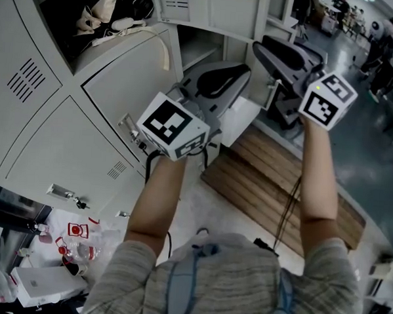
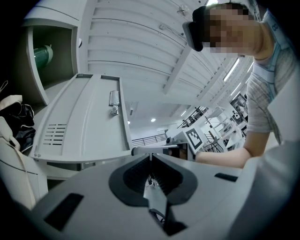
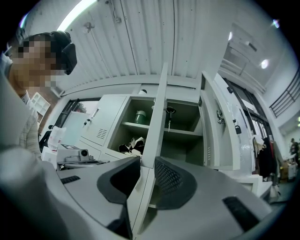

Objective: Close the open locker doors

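Grey lockers fill the views. In the right gripper view a thin open locker door (image 3: 159, 112) stands edge-on between the jaws of my right gripper (image 3: 147, 161), which is open around the door's edge. Behind it an open compartment holds a green bottle (image 3: 140, 116) and bags (image 3: 130, 145). My left gripper (image 2: 151, 157) is shut with nothing in it, pointing past another open door (image 2: 84, 122) that carries a latch (image 2: 114, 101). In the head view the left gripper (image 1: 230, 76) and right gripper (image 1: 271, 52) are both raised in front of the lockers.
An upper locker (image 1: 112, 14) stands open with bags inside. A wooden pallet (image 1: 280, 184) lies on the floor to the right. Bottles and a white box (image 1: 45, 283) sit on the floor at lower left. A further open door with a padlock (image 3: 225, 122) is to the right.
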Tool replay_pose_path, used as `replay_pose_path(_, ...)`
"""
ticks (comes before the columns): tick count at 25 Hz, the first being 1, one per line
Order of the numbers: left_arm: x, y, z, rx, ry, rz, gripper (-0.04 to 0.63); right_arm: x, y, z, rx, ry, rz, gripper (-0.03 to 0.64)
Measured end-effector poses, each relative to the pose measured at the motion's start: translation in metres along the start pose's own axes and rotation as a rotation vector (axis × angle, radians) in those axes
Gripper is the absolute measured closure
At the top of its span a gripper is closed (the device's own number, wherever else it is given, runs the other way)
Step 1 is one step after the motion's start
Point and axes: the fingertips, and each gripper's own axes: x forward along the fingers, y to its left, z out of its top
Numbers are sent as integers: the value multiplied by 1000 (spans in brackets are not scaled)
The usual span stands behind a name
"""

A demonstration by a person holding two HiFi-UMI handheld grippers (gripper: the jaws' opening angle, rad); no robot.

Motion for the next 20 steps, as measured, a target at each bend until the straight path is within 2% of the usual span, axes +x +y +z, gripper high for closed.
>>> replay_pose_path(12, -26, -4, 5, -2, 34, 52, 592, 1, 28, 5, 3, -22, 31, 518)
replay_pose_path(20, -38, -5, 12, 12, 42, 70, 592, 7, 51, 9, 12, -27, 89, 518)
